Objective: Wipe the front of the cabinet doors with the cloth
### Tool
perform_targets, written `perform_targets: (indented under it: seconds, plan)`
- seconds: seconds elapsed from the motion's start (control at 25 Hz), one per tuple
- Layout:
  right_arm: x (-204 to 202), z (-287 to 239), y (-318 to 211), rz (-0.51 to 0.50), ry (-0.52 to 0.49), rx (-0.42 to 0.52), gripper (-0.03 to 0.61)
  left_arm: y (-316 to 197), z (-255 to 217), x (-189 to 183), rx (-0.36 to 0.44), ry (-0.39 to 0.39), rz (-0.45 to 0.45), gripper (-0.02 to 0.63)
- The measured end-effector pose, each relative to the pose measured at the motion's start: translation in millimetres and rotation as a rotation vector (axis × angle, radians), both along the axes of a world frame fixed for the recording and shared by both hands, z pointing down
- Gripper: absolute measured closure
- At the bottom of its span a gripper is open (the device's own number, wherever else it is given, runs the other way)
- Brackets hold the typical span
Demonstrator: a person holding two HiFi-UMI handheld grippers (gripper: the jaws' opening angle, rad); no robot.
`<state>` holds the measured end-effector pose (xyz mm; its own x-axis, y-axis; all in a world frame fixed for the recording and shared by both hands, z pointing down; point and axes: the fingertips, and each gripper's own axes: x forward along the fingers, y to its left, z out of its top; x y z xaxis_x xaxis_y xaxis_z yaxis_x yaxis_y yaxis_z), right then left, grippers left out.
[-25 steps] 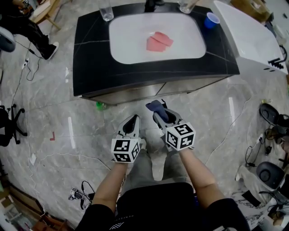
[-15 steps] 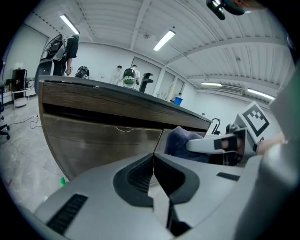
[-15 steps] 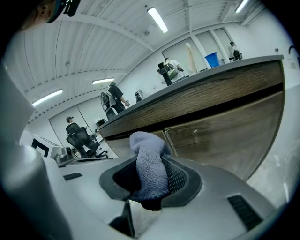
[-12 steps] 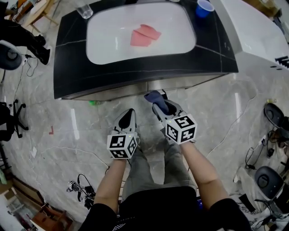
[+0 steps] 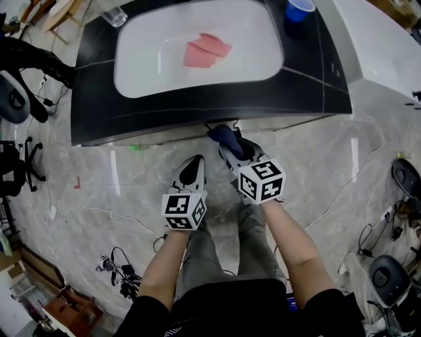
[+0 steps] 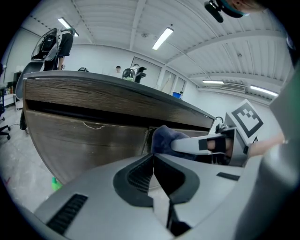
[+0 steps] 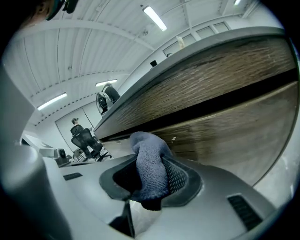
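Observation:
My right gripper (image 5: 231,143) is shut on a dark blue cloth (image 5: 225,136) and holds it up at the wood-grain cabinet doors (image 7: 225,126) under the black counter (image 5: 197,108). In the right gripper view the cloth (image 7: 151,168) bulges out between the jaws, close to the door front. My left gripper (image 5: 191,172) hangs lower and to the left, shut with nothing in it. The left gripper view shows the doors (image 6: 89,140) ahead and the cloth (image 6: 165,139) at their seam.
A white sink basin (image 5: 197,46) in the counter holds pink cloths (image 5: 205,50). A blue cup (image 5: 298,9) and a clear glass (image 5: 113,14) stand on the counter. A small green object (image 5: 137,147) lies on the marble floor by the cabinet. Office chairs (image 5: 16,99) and cables are at the left.
Both grippers have moved forward toward the cabinet. The right one has brought the cloth up to the door front under the counter edge.

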<state>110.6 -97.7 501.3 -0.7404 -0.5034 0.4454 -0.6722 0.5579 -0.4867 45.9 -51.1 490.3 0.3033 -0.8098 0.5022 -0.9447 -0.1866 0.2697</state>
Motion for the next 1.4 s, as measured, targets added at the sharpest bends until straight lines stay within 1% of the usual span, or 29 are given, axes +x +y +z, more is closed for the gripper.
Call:
perform_targets:
  seconds: [0.16,0.28,0.56,1.04,1.24,1.4]
  plan:
    - [13,0,-6,0.003,-0.009,0.003,0.454,-7,1,16,0.003,-0.003,0.006,0.604]
    - [32,3,-14,0.021,-0.006,0.004,0.454,-15,3,29,0.003,-0.008,0.018,0.604]
    - [98,12,-32,0.102,0.006,0.004,0.454,-31,12,63,-0.003,-0.013,0.047,0.604]
    - [214,14,-54,0.239,0.046,0.028,0.454,-49,16,148,0.004,0.005,0.133,0.604]
    - [251,18,-60,0.292,0.053,0.025,0.454,-56,20,173,0.007,0.010,0.151,0.604]
    - [272,19,-63,0.315,0.062,0.027,0.454,-61,19,188,0.013,0.014,0.154,0.604]
